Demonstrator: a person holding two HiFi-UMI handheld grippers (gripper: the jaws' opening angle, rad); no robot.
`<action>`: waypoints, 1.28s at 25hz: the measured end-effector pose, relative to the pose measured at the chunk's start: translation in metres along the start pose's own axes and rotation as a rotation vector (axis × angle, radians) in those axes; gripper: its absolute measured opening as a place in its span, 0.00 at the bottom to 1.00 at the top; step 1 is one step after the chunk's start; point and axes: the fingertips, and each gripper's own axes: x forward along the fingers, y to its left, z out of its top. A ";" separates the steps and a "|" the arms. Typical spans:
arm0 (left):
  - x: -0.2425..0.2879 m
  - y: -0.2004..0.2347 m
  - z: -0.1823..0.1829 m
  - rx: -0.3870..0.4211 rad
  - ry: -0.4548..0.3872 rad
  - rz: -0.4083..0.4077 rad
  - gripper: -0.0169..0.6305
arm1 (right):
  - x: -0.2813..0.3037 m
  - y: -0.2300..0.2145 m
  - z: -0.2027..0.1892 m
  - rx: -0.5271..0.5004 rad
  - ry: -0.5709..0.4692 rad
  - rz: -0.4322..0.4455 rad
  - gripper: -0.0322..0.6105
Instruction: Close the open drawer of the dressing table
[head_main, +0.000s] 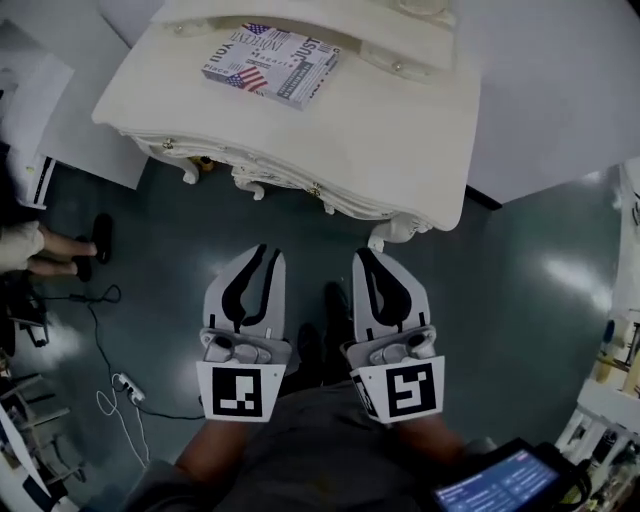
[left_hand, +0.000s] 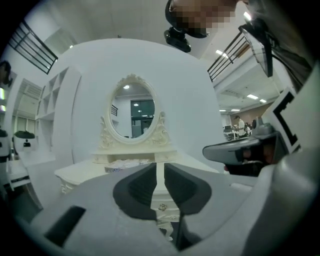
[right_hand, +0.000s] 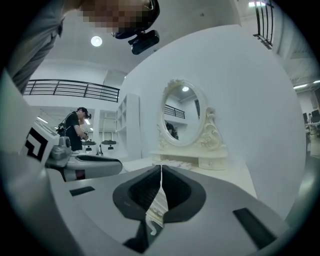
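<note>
Head view: my left gripper (head_main: 268, 255) and right gripper (head_main: 365, 258) are side by side above the dark green floor (head_main: 520, 270), both well short of the cream-white carved dressing table (head_main: 400, 130). The task's drawer is in that table's front, ahead of both grippers. From above the carved front looks flush under the tabletop edge, but I cannot tell if the drawer is fully in. Left gripper view only: the left gripper (left_hand: 157, 167) has its jaws a narrow slit apart with nothing between them. Through the slit shows the drawer front with a small metal knob (left_hand: 162, 206). Right gripper view: the right gripper (right_hand: 160, 169) has its jaw tips together, empty. Both gripper views show the oval mirror in a scrolled frame (left_hand: 132, 110) upright at the back of the tabletop; the head view cuts it off. Only the head view shows the flat box printed with American flags (head_main: 272, 62) plainly; "JUST" and "You" are legible, the rest too small. Around: a white cable and power strip (head_main: 125, 385) on the floor at left, a bystander's black shoes (head_main: 95, 245), a lit screen (head_main: 500, 485) at lower right. The right gripper view has a person in dark clothes (right_hand: 77, 127) far off.
</note>
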 end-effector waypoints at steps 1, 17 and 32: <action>-0.010 0.004 0.009 0.008 -0.006 0.017 0.10 | -0.001 0.007 0.011 -0.014 -0.017 0.005 0.07; -0.099 0.021 0.106 0.020 -0.159 0.103 0.05 | -0.038 0.080 0.086 -0.160 -0.143 0.063 0.07; -0.107 0.024 0.111 0.030 -0.177 0.079 0.05 | -0.041 0.095 0.096 -0.185 -0.161 0.059 0.07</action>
